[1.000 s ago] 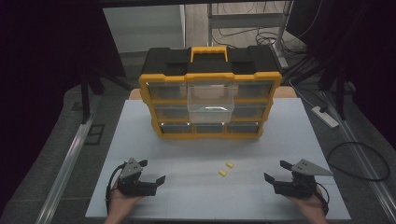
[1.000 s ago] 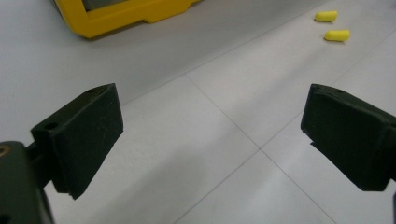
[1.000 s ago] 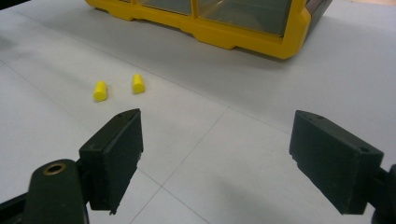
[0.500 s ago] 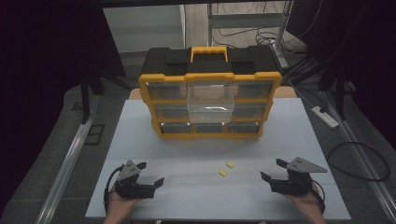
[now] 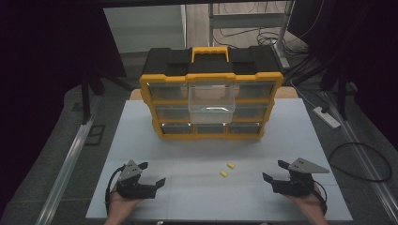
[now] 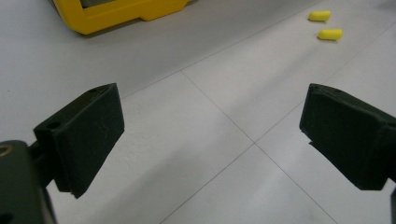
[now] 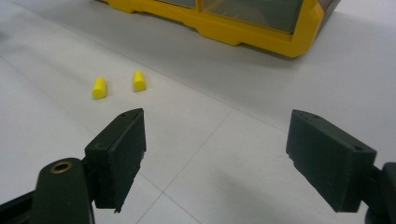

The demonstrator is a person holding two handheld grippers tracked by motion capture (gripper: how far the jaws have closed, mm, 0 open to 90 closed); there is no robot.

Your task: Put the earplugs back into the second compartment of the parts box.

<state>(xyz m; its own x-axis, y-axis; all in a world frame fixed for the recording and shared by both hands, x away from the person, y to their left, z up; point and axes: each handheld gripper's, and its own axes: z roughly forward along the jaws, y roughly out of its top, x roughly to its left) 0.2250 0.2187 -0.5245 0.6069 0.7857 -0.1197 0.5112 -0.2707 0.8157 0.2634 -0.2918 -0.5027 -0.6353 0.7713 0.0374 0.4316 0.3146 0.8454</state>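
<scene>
1. My left hand-held gripper point(image 5: 151, 174) sits low at the near left of the bench point(image 5: 141, 122), jaws spread wide and holding nothing. In the left gripper view the bare white surface lies between them.
2. Moving right: two small yellow earplugs point(image 5: 227, 169) lie loose on the bench between my grippers, close to each other but apart, well in front of the yellow organiser case point(image 5: 211, 103). In the right gripper view they lie ahead and to the left of the jaws point(image 7: 119, 84).
3. The case stands upright at the back, and one clear drawer point(image 5: 211, 99) in its middle column is pulled out toward me. I judge that is where the plugs belong.
4. My right hand-held gripper point(image 5: 276, 171) rests at the near right, also wide open and empty.
5. Step in hand, as I read it: the approach, nothing grasped yet. The next move calls for lowering one gripper over a single plug and closing gently.
6. Hard to tell: whether the drawer already holds anything, and what the other compartments contain.
</scene>
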